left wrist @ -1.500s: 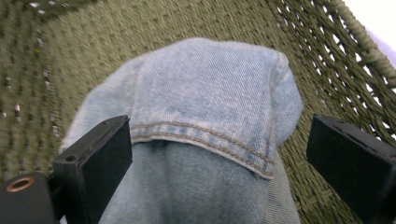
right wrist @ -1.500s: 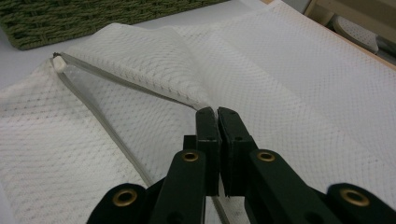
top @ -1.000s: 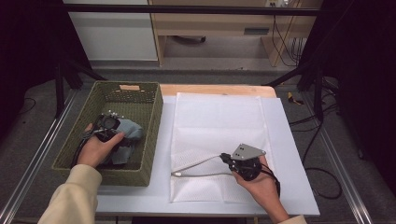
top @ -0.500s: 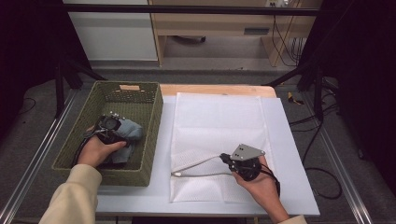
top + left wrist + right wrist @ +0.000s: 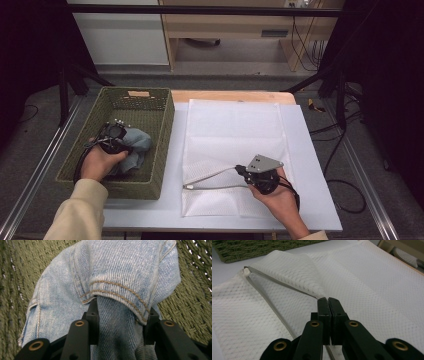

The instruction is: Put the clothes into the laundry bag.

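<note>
left gripper (image 5: 120, 315) just closed onto faded denim (image 5: 120, 277); right gripper (image 5: 329, 302) pinches white mesh bag (image 5: 362, 277).

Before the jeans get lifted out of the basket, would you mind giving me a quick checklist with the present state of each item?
1. Left tool on the jeans: ok; its jaws have just been closing and denim sits between them.
2. Grip firm enough to lift: cannot tell.
3. Jeans free of the basket weave: cannot tell.
4. Right tool shut on the mesh bag edge: ok.
5. Bag mouth held open: ok, the edge is raised.
6. Opening wide enough for the jeans: cannot tell.
</note>
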